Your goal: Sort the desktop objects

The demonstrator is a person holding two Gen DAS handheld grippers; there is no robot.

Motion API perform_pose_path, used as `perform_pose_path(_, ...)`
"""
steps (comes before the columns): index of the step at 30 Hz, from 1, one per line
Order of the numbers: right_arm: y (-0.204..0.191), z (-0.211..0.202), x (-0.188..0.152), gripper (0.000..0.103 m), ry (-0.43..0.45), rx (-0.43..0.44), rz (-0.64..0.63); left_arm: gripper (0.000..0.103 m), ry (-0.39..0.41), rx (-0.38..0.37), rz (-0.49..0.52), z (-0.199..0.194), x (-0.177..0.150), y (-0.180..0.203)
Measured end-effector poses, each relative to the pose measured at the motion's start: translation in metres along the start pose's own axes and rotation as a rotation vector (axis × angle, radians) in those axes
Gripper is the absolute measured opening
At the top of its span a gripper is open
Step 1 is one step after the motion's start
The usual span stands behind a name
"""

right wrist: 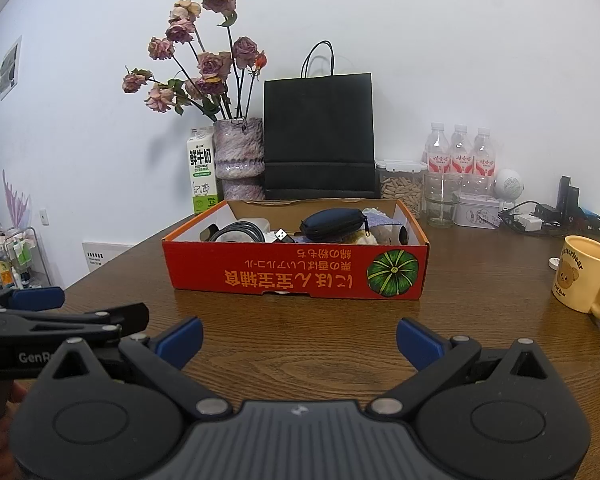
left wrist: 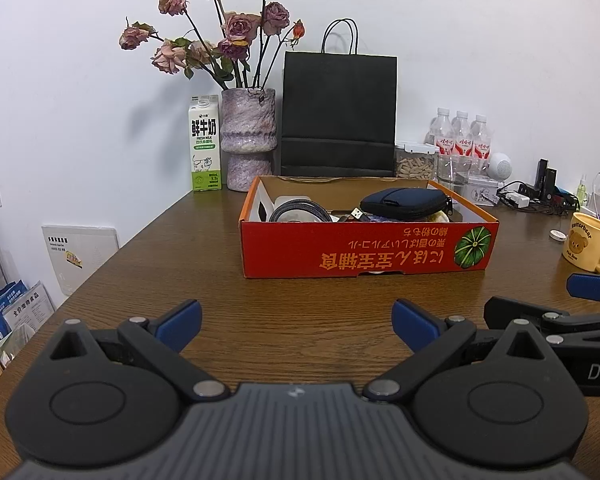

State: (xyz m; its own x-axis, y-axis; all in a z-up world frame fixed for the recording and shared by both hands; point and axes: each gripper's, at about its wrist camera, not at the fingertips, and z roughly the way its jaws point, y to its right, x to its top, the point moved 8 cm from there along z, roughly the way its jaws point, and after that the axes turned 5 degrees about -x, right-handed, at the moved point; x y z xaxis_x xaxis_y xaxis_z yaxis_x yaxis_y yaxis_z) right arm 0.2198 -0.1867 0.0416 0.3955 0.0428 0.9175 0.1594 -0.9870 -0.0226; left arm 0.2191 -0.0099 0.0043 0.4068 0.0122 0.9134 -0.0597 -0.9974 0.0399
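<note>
A red cardboard box [left wrist: 364, 252] [right wrist: 292, 272] sits on the wooden table ahead of both grippers. In it lie a dark blue zip pouch [left wrist: 404, 202] [right wrist: 334, 222], a coiled grey cable [left wrist: 294, 210] [right wrist: 236, 234] with a USB plug, and other small items. My left gripper [left wrist: 296, 326] is open and empty, low over the table in front of the box. My right gripper [right wrist: 298, 340] is open and empty, beside the left one. Each gripper shows at the edge of the other's view.
A yellow bear mug [left wrist: 590, 246] [right wrist: 586, 282] stands right of the box. Behind the box are a black paper bag [left wrist: 338, 114], a vase of dried roses [left wrist: 248, 140], a milk carton [left wrist: 205, 144], water bottles [left wrist: 462, 140], a jar and chargers. The table's left edge [left wrist: 100, 268] drops off.
</note>
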Motion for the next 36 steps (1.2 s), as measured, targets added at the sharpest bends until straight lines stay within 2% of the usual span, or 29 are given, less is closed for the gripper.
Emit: perform_pose_path(36,-0.0018,-0.0022,0.0001,0.103,0.009,-0.003,-0.001,0.103,0.010,0.007,0.005,-0.0039,0.0011,-0.0007)
